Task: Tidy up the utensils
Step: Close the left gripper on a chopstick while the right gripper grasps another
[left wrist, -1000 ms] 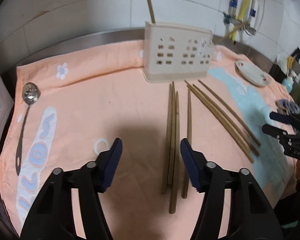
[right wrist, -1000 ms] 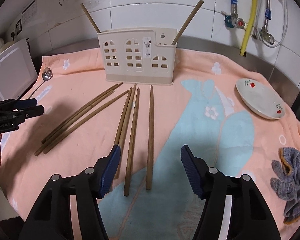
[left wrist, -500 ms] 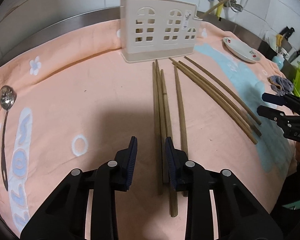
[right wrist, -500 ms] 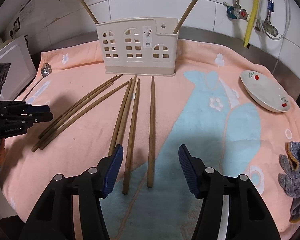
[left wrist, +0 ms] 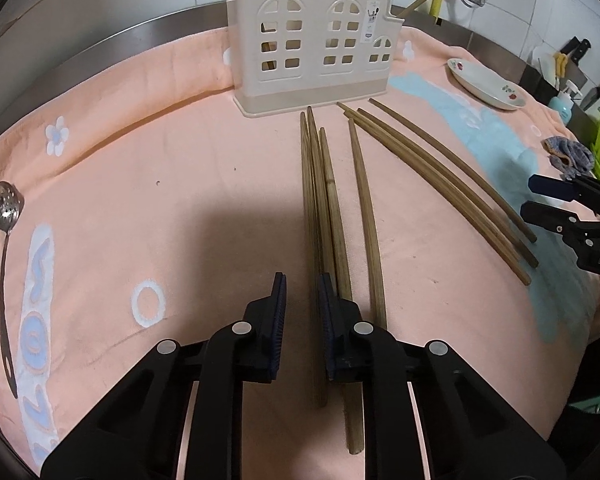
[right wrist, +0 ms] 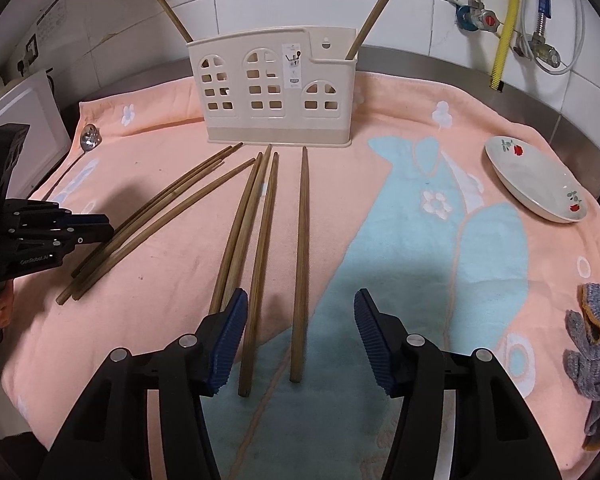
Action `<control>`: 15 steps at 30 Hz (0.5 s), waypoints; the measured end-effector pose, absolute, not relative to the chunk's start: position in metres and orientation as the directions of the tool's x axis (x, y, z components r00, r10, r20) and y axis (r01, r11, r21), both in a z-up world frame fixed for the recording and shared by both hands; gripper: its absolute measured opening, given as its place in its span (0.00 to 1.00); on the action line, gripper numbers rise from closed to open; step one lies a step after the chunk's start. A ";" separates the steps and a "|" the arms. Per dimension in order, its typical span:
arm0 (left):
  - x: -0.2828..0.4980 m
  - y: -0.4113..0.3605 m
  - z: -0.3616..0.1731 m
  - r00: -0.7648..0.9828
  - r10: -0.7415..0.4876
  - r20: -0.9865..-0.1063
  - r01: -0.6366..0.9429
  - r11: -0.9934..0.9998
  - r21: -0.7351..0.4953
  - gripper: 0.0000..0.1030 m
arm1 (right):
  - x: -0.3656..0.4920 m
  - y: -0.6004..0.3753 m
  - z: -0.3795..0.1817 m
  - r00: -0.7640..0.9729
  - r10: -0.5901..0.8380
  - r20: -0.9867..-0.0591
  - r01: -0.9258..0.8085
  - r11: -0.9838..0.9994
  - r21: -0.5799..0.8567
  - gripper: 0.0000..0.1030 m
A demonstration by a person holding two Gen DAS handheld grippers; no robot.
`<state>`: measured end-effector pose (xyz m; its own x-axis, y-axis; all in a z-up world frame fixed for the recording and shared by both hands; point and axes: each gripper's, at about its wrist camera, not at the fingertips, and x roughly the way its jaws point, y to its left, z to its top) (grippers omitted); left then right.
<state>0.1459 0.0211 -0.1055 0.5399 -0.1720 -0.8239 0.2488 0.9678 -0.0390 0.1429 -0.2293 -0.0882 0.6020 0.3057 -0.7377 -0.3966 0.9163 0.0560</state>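
Note:
Several wooden chopsticks lie on the peach towel (left wrist: 140, 180) in front of a cream slotted holder (left wrist: 312, 52) (right wrist: 276, 92). Two more chopsticks (right wrist: 376, 4) stand in the holder. My left gripper (left wrist: 302, 280) (right wrist: 100, 232) is low over the near group, its jaws closing. The leftmost chopstick (left wrist: 309, 200) runs between the pads, with a gap still showing on its left side. My right gripper (right wrist: 301, 294) (left wrist: 530, 194) is open, its jaws closing a little. The near ends of two chopsticks (right wrist: 300, 240) lie between its fingers, untouched.
A slotted metal spoon (left wrist: 5, 208) (right wrist: 90, 138) lies at the towel's left edge. A white plate (right wrist: 536, 180) (left wrist: 488, 84) sits at the right, with a grey knitted cloth (right wrist: 596, 336) nearer. A white appliance (right wrist: 16, 120) stands left, and pipes run along the tiled back wall.
My left gripper has come down and forward over the chopsticks, and its jaws have narrowed from wide to a slim gap around one. The right jaws have narrowed slightly.

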 end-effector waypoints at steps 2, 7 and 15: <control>0.146 0.021 -0.105 0.542 -0.171 -0.823 0.250 0.968 -0.037 0.16 | 0.144 -0.229 -0.089 0.601 0.307 -0.738 -0.397 0.916 0.057 0.49; 0.144 0.016 -0.106 0.548 -0.159 -0.821 0.259 0.966 -0.014 0.13 | 0.145 -0.228 -0.090 0.597 0.309 -0.740 -0.399 0.915 0.060 0.48; 0.147 0.014 -0.111 0.547 -0.141 -0.825 0.252 0.968 0.003 0.11 | 0.146 -0.227 -0.092 0.595 0.309 -0.742 -0.397 0.916 0.064 0.46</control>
